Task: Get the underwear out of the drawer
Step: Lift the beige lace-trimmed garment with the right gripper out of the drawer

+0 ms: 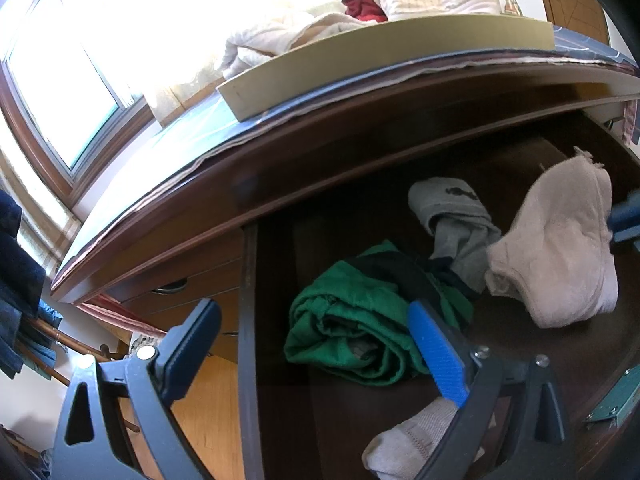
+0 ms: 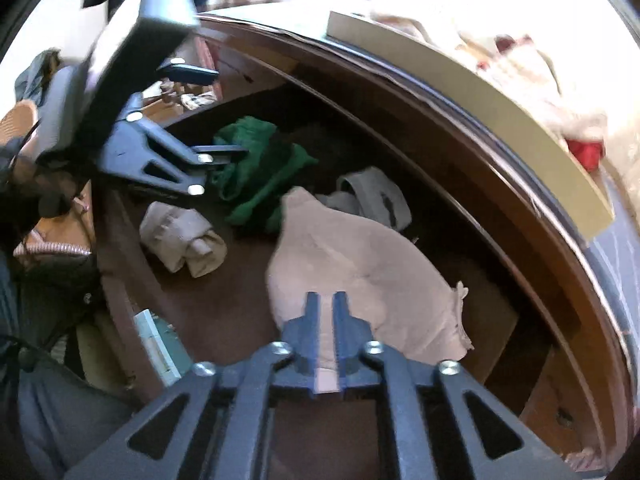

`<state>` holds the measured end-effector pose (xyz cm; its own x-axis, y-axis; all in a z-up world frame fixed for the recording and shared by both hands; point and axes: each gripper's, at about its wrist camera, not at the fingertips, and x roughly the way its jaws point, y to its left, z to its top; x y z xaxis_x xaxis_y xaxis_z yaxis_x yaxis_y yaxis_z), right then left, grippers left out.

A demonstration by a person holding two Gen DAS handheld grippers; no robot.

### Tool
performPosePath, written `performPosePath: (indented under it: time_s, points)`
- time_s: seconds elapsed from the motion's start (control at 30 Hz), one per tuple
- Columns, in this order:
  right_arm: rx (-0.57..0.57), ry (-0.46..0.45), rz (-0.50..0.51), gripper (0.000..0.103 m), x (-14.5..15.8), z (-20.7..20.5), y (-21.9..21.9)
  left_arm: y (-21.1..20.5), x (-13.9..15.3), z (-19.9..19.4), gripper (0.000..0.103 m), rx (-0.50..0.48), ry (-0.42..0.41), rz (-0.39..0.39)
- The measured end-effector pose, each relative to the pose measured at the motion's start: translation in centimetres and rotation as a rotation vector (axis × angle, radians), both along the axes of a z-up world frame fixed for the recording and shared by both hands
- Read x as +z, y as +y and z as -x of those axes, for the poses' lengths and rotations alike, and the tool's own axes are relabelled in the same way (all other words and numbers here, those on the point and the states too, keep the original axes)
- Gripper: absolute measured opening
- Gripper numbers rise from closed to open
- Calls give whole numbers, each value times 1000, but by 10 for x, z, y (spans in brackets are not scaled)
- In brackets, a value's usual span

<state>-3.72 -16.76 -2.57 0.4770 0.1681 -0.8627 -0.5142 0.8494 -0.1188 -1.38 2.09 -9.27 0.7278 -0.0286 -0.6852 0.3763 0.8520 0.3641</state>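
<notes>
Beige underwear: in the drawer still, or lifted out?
Lifted but still over the drawer: beige underwear hangs pinched in the shut right gripper, clear of the floor.

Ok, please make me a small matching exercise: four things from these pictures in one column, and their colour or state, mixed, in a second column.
Things:
1. underwear
2. bundled garment
3. right gripper
4. left gripper

States:
A. green, lying in the drawer
B. open, holding nothing
C. beige, lifted off the drawer floor
D. shut on cloth

Pairs: 1-C, 2-A, 3-D, 4-B
</notes>
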Motion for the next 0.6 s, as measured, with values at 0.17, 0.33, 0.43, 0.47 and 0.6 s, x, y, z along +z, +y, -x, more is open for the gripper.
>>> performPosePath:
  time_s: [0.17,0.33,0.43,0.47,0.6]
  points:
    - [-187,52,-175,67,11,5,-42,2,0,0,96,-3,3,5]
    - [-287,136,-213,67,-14,9,-44,2,0,-1,96,-3,4,4]
    - [-350,211,-284,67,-32,-1,-50,2,0,-1,96,-2,5,3]
    - [-374,248,-290,67,-41,-6,-50,2,0,-1,96,-1,7,2]
    - [-473,282,-244,67,-58,-12,-53,2,0,-1,96,-5,7,3]
